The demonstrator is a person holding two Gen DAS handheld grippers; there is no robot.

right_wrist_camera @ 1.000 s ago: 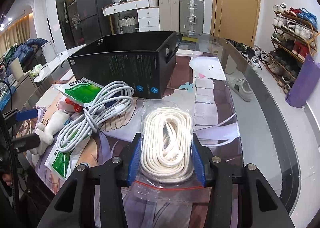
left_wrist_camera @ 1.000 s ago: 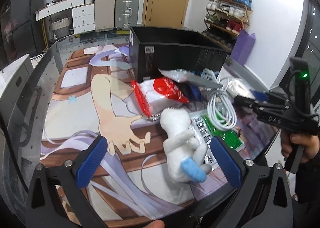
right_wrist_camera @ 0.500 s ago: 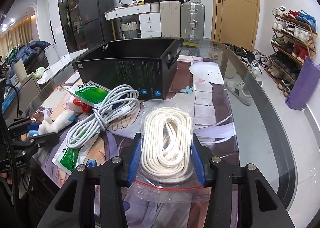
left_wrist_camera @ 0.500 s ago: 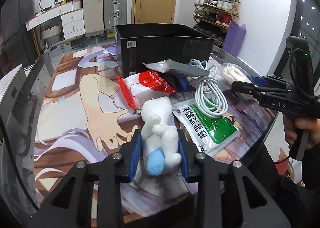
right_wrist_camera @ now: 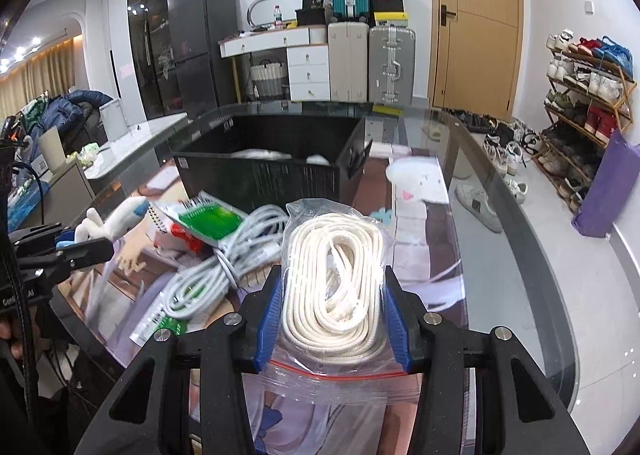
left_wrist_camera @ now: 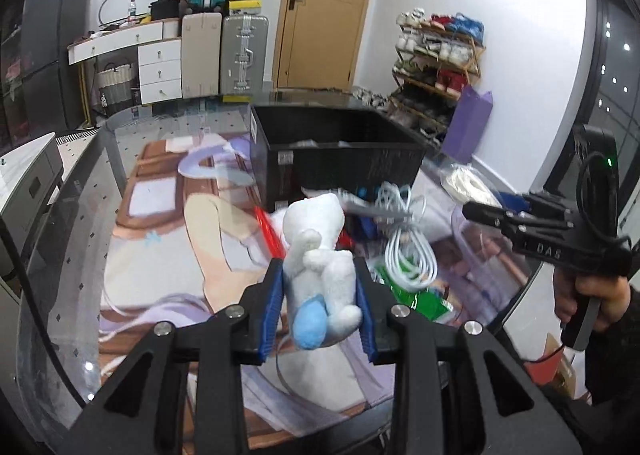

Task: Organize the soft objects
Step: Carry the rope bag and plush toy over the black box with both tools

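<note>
On the left, the left gripper [left_wrist_camera: 319, 305] has its jaws pinching a white plush toy with a pale blue foot [left_wrist_camera: 318, 255], whose long axis runs forward along the fingers, head pointing away. The toy is lifted off the glass surface covered by an illustrated mat [left_wrist_camera: 160, 255]. Straight ahead of both loads stands the open black rectangular storage box [left_wrist_camera: 340, 159], with pale items already lying inside; the plush's head nearly lines up with the box's near wall, so the left gripper looks the nearer of the two. Between the grippers, a coil of white cable [right_wrist_camera: 224, 267] and a green-and-white sachet [right_wrist_camera: 208, 219] lie on the surface. On the right, the right gripper [right_wrist_camera: 332, 315] has its jaws squeezing a clear zip bag holding a coil of cream rope [right_wrist_camera: 334, 283], its long axis also pointing at the box. A second ago the left jaws stood spread around the plush on the mat; now they grip it aloft, and both loads sit higher and closer to the box.
</note>
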